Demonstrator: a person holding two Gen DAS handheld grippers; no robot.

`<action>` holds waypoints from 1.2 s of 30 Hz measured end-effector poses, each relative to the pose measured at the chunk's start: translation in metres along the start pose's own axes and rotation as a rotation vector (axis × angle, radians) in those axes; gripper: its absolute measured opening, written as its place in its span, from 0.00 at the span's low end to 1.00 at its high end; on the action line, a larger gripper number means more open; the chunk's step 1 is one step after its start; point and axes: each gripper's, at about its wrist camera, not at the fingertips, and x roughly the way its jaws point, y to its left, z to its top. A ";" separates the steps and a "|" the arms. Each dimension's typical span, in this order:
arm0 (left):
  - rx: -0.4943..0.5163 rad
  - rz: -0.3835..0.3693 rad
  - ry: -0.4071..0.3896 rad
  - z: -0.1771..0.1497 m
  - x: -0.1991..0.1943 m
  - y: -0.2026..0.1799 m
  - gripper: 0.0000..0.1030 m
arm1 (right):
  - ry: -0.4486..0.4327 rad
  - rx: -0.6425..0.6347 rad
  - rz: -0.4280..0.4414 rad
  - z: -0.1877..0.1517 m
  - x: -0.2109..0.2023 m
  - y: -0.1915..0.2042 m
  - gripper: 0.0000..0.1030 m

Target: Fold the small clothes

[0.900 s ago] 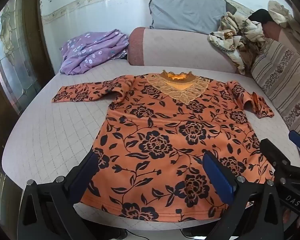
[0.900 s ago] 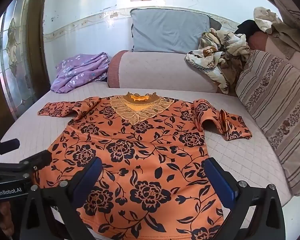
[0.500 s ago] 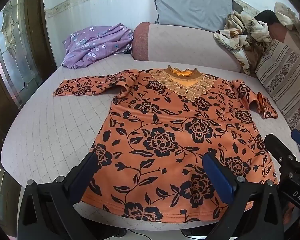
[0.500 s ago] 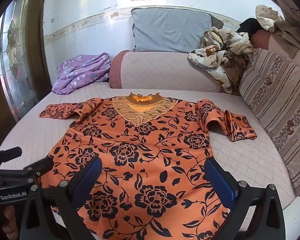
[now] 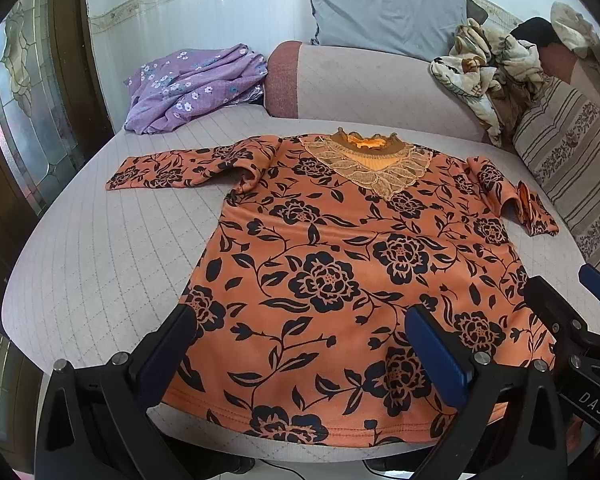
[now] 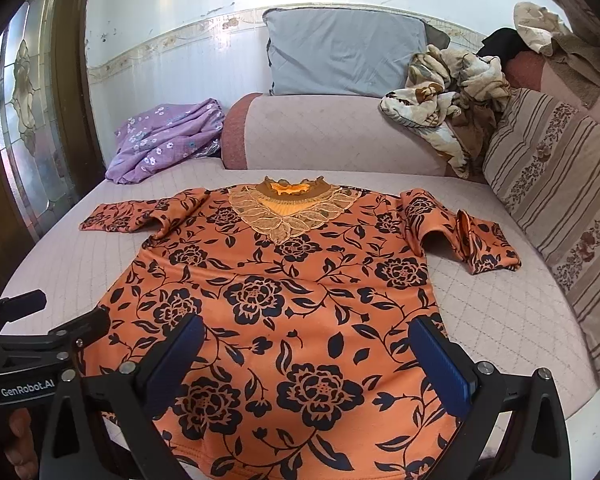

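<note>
We have the orange long-sleeved top with black flower print and a lace collar (image 5: 340, 264) spread face-up on the pale quilted sofa seat (image 5: 92, 248), its hem at the near edge. No fold is made yet: the body lies flat, one sleeve (image 5: 180, 166) stretches out straight, the other sleeve (image 6: 460, 232) is bunched and partly turned over itself. Our left gripper (image 5: 300, 344) and right gripper (image 6: 304, 352) hover above the hem, jaws spread wide, holding nothing. We judge everything is left: sleeves in, then the body folded. A crumpled purple floral garment (image 5: 192, 84) waits by the wall.
</note>
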 end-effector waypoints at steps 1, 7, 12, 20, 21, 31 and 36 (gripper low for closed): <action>0.000 0.000 0.000 0.000 0.000 0.000 1.00 | -0.001 0.001 0.001 0.000 0.000 0.000 1.00; 0.002 0.002 0.000 0.000 0.001 0.000 1.00 | 0.003 0.002 0.005 0.000 0.000 0.001 1.00; -0.002 0.004 0.002 0.000 0.001 0.002 1.00 | 0.007 0.002 0.007 0.000 0.001 0.001 1.00; -0.008 0.009 0.001 0.001 -0.001 0.004 1.00 | 0.009 -0.003 0.011 -0.001 0.000 0.002 1.00; -0.010 0.008 0.003 0.001 -0.001 0.005 1.00 | 0.008 -0.002 0.011 -0.001 0.000 0.002 1.00; -0.014 0.010 0.002 0.002 -0.001 0.006 1.00 | 0.008 0.016 0.012 -0.002 0.000 -0.001 1.00; -0.020 0.012 0.003 0.001 -0.002 0.007 1.00 | 0.009 0.017 0.015 -0.002 0.000 -0.002 1.00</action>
